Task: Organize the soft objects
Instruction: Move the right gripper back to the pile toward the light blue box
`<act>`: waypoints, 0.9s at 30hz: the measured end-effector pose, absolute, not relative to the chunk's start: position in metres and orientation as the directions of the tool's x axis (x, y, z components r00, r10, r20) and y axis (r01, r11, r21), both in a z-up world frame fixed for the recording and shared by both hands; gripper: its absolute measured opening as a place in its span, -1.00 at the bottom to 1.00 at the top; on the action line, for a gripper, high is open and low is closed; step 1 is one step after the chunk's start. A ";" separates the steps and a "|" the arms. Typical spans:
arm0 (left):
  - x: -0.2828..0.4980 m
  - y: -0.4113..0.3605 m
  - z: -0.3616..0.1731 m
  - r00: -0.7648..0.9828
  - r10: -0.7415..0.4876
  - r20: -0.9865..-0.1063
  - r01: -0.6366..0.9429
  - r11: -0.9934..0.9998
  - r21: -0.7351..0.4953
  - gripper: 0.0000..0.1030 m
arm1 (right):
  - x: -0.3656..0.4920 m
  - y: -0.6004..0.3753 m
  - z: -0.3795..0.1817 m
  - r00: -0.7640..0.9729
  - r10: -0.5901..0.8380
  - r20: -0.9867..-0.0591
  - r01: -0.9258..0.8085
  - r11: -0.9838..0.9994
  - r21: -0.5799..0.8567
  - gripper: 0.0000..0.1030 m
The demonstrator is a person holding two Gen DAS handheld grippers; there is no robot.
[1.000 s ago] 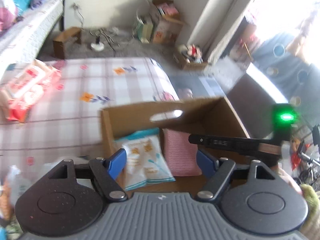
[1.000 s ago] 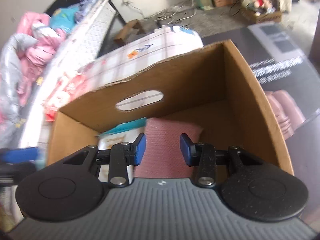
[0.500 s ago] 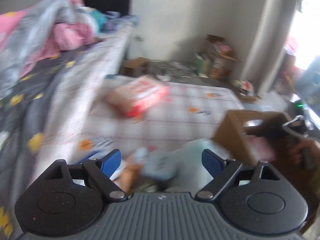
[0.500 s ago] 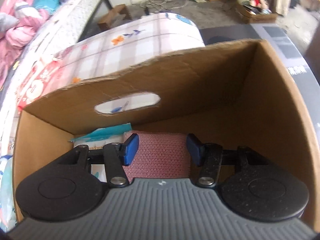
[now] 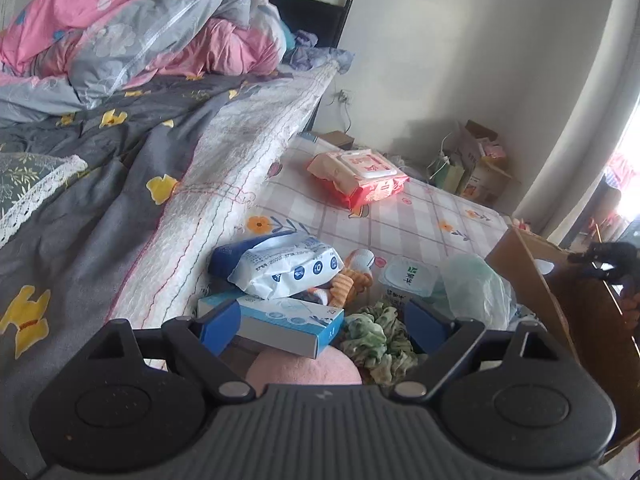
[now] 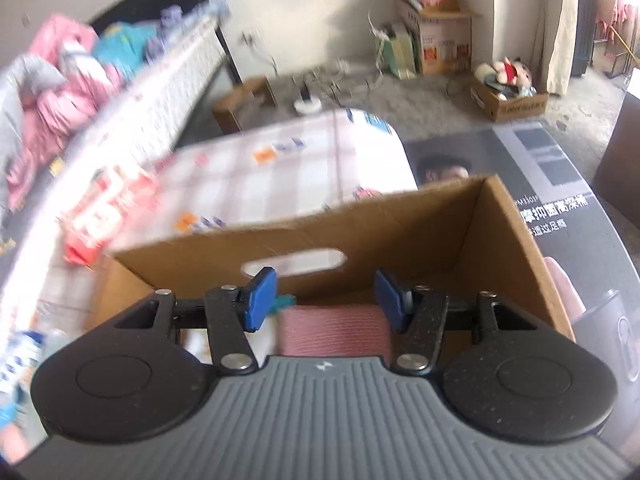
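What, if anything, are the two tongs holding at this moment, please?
Nothing. The left tongs gape above the pile of packets; the right tongs, just opened, stand clear of the pink knitted cloth in the brown cardboard box.

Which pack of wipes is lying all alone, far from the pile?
The red and pink wipes pack. It lies by itself farther up the checked mattress, while the white and blue pack sits on top of the pile near the left claw.

A pink knitted cloth (image 6: 334,330) lies flat inside the cardboard box (image 6: 516,248); a white wipes pack (image 5: 286,268), blue box (image 5: 288,322), orange plush toy (image 5: 352,276) and green scrunchie (image 5: 376,336) crowd the checked mattress (image 5: 420,216) near its front edge
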State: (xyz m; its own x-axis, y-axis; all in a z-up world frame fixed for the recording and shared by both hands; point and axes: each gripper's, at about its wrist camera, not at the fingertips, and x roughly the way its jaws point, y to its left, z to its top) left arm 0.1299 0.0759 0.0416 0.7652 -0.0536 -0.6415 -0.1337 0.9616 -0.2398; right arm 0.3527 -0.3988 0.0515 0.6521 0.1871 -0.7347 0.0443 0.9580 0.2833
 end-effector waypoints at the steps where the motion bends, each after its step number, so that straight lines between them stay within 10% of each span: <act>1: 0.127 0.075 0.042 0.776 -0.052 -0.629 -0.124 0.964 -0.234 0.75 | 0.345 -0.396 0.061 0.668 0.202 -0.717 0.030 0.955 0.296 0.05; 27: 0.108 0.096 0.002 0.736 -0.164 -0.657 -0.053 0.953 -0.297 0.75 | 0.246 -0.113 0.108 0.242 0.763 -0.600 -0.392 0.642 0.659 0.02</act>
